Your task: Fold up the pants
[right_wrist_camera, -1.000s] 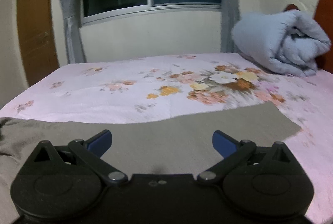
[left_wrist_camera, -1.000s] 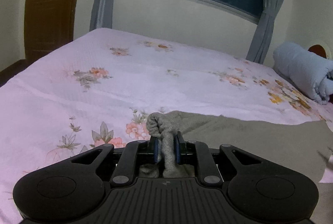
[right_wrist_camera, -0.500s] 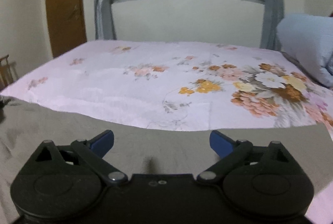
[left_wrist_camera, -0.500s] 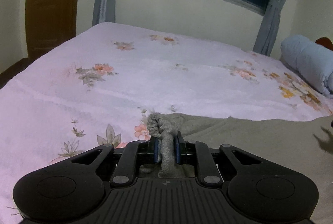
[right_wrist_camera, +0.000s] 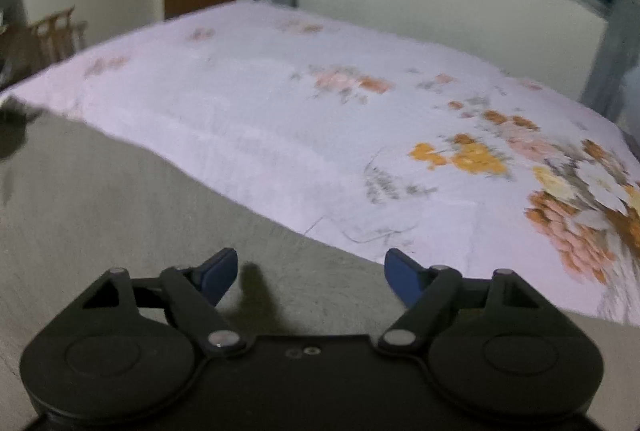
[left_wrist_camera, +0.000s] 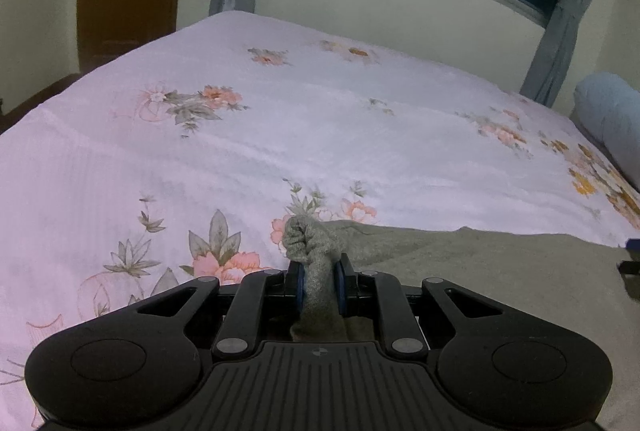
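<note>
L tongs [left_wrist_camera: 319,281] pinching pants [left_wrist_camera: 480,263], R tongs [right_wrist_camera: 310,273] spread above

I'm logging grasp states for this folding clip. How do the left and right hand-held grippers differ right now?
The left hand-held gripper is shut, pinching a bunched corner of the grey pants; the right hand-held gripper is open and holds nothing. Cloth stands up between the left fingers, while the right fingers are spread above flat pants fabric. Both have blue pads and hover over the same pants on the floral bed sheet.
</note>
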`<state>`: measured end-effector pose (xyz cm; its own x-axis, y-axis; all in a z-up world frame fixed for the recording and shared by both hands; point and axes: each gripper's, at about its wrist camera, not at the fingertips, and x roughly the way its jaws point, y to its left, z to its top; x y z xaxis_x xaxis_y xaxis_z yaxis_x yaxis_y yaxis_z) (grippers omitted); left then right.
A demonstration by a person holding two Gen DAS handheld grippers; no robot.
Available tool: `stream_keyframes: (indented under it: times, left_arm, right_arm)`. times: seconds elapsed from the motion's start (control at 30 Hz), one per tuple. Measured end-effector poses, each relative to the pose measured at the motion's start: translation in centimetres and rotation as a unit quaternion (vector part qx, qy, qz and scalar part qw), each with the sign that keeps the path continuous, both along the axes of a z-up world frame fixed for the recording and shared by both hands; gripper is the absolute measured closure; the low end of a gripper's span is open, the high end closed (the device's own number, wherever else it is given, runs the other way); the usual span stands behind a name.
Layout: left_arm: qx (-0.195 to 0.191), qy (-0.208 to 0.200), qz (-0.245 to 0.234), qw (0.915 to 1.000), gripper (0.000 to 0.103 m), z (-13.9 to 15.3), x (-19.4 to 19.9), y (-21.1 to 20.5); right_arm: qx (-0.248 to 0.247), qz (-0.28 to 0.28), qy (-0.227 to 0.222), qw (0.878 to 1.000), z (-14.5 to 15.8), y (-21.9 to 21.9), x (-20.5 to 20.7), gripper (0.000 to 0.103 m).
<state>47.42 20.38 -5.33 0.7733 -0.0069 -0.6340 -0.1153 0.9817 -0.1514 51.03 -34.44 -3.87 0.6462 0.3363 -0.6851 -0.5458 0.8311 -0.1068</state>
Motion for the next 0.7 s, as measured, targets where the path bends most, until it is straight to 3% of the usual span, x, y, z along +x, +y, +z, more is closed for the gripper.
stream_keyframes:
  times: [0.17, 0.23, 0.33, 0.37, 0.4, 0.7]
  left_arm:
    - [-0.017, 0.018, -0.023, 0.9994, 0.088, -0.1, 0.6, 1.2]
    - [-0.014, 0.021, -0.03, 0.9992, 0.088, -0.2, 0.8, 1.2]
    - [-0.015, 0.029, -0.034, 0.9989, 0.088, -0.5, 1.2, 1.2]
    - [-0.015, 0.028, -0.035, 0.9989, 0.088, -0.5, 1.2, 1.2]
    - [-0.017, 0.025, -0.035, 0.9989, 0.088, -0.4, 1.1, 1.2]
    - [-0.031, -0.04, -0.078, 0.9956, 0.088, 3.0, -2.2, 1.6]
  right_arm:
    - [-0.035, 0.055, 0.037, 0.997, -1.0, 0.5, 2.3, 0.03]
    - [-0.033, 0.072, 0.059, 0.995, -1.2, 0.5, 3.2, 0.036]
    - [-0.038, 0.096, 0.074, 0.992, -1.3, 1.1, 3.3, 0.061]
    - [-0.037, 0.102, 0.077, 0.991, -1.1, 1.3, 3.2, 0.094]
    - [-0.04, 0.101, 0.075, 0.991, -0.8, 1.5, 3.0, 0.103]
    - [-0.033, 0.11, 0.028, 0.993, 4.0, 0.6, -3.1, 0.103]
